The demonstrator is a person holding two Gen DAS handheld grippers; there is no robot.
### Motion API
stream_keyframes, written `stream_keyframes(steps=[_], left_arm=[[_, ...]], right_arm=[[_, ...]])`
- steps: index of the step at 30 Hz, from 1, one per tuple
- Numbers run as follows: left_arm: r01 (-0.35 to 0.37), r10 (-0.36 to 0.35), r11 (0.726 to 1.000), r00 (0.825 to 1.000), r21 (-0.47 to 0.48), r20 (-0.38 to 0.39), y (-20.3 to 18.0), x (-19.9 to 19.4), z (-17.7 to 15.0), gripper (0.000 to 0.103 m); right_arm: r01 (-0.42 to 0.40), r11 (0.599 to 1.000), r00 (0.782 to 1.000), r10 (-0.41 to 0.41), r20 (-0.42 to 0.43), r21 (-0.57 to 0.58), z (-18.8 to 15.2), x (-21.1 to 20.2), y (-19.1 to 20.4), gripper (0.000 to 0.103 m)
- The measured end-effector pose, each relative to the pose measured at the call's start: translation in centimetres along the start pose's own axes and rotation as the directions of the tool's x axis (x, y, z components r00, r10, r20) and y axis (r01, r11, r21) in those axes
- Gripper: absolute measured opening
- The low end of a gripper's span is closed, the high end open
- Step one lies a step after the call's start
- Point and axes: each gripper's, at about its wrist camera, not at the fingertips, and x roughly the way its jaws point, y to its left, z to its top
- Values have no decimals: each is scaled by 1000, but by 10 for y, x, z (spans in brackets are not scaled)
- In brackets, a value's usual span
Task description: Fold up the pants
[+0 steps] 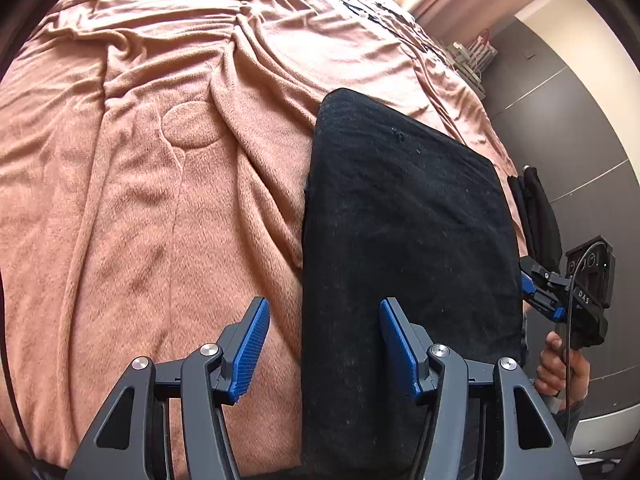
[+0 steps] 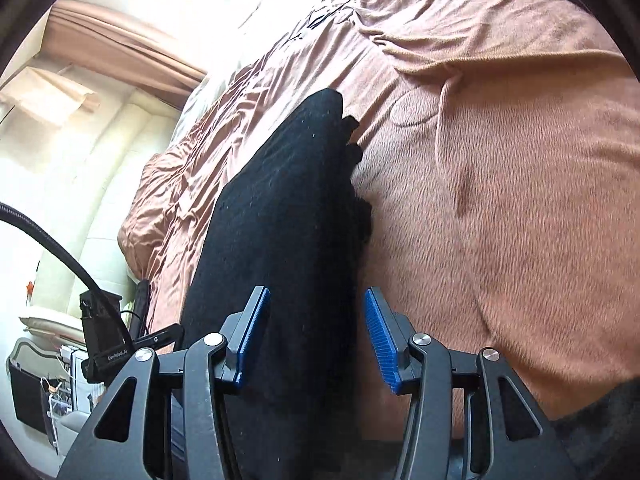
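Both sets of jaws stand spread and pinch nothing: the left gripper point(image 1: 325, 346) and right gripper point(image 2: 316, 336) hover over the black fabric pants point(image 1: 404, 248), folded into a flat rectangle on the pink fleece-covered bed point(image 1: 140, 200). Folding looks essentially finished.

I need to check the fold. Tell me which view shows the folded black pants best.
Left wrist view: the folded black pants lie as a nearly whole flat panel on the pink blanket. The right wrist view shows them edge-on, along one long, stepped side.
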Motion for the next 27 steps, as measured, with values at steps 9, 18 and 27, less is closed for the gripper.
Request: stream_keyframes(steps=[9, 18, 27], left_arm=[[34, -34, 999, 999, 7, -10, -1, 24, 42, 60], [51, -50, 998, 998, 28, -22, -6, 50, 80, 60], [26, -27, 996, 1000, 90, 7, -21, 59, 97, 53]], right_arm=[[21, 1000, 1000, -21, 19, -14, 42, 35, 12, 10], [46, 999, 999, -45, 7, -16, 59, 59, 8, 10], [53, 999, 999, -52, -13, 7, 61, 70, 5, 10]])
